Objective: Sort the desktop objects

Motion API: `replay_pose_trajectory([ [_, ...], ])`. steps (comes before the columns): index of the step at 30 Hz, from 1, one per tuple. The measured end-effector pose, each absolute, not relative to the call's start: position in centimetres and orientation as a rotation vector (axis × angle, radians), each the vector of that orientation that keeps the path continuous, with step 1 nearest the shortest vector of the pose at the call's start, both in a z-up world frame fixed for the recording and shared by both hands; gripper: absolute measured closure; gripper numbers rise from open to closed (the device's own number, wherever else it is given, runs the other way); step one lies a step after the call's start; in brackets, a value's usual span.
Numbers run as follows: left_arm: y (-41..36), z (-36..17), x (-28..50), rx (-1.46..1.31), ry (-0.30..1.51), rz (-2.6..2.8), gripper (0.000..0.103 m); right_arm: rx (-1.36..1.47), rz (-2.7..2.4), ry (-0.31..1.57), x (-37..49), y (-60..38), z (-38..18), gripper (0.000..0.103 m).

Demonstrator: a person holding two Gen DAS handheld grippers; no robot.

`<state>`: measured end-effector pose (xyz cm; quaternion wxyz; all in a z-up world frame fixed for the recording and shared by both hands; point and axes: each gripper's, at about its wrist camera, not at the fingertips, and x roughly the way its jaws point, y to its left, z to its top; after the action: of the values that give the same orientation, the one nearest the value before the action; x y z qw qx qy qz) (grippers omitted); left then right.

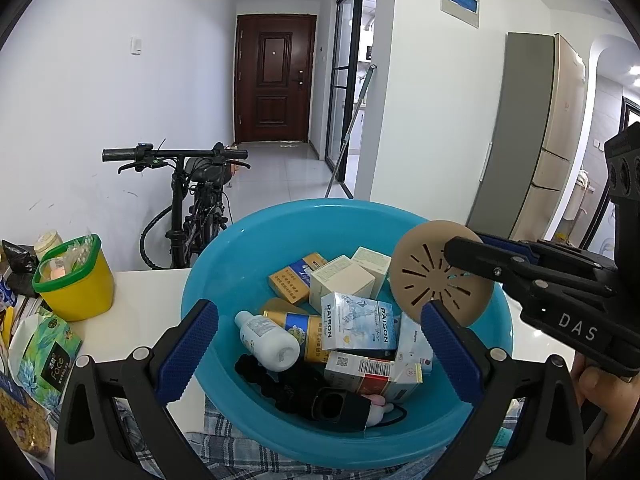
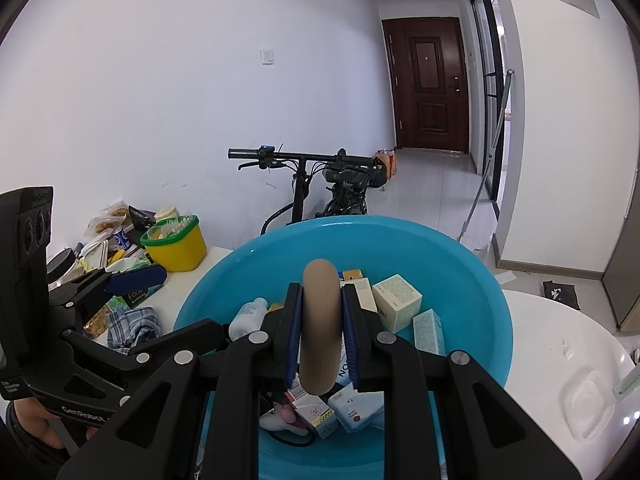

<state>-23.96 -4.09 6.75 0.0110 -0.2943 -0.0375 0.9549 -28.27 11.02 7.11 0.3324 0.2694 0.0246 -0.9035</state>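
Observation:
A blue plastic basin (image 1: 248, 240) (image 2: 472, 280) sits on the white table and holds several small boxes, a white bottle (image 1: 268, 340), a gold tin and a black hair tie. My right gripper (image 2: 322, 328) is shut on a round tan disc with slits (image 1: 436, 276) (image 2: 322, 320), held on edge above the basin's right side. In the left wrist view the right gripper (image 1: 452, 256) comes in from the right. My left gripper (image 1: 316, 344) is open and empty over the basin's near rim; it also shows in the right wrist view (image 2: 138, 274).
A yellow tub with a green rim (image 1: 74, 280) (image 2: 176, 246) stands left of the basin among snack packets. A green tissue pack (image 1: 48, 356) and a checked cloth (image 2: 134, 326) lie nearby. A white round surface (image 2: 560, 344) lies right. A bicycle (image 1: 192, 200) stands behind.

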Motion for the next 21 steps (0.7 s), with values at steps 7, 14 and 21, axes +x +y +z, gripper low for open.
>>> replay_pose_trajectory([
  [7,-4.4,7.0,-24.0,-0.918,-0.129,2.981,0.000,0.635,-2.442,-0.005,-28.0,12.3,8.2,0.000],
  [14,-4.3,7.1,-23.9,-0.919,-0.118,2.982,0.000,0.671,-2.425,0.007,-28.4,11.4,7.4,0.000],
  [21,-4.2,7.0,-23.8,-0.919,-0.120,2.982,0.000,0.686,-2.415,0.012,-28.2,11.5,7.4,0.000],
])
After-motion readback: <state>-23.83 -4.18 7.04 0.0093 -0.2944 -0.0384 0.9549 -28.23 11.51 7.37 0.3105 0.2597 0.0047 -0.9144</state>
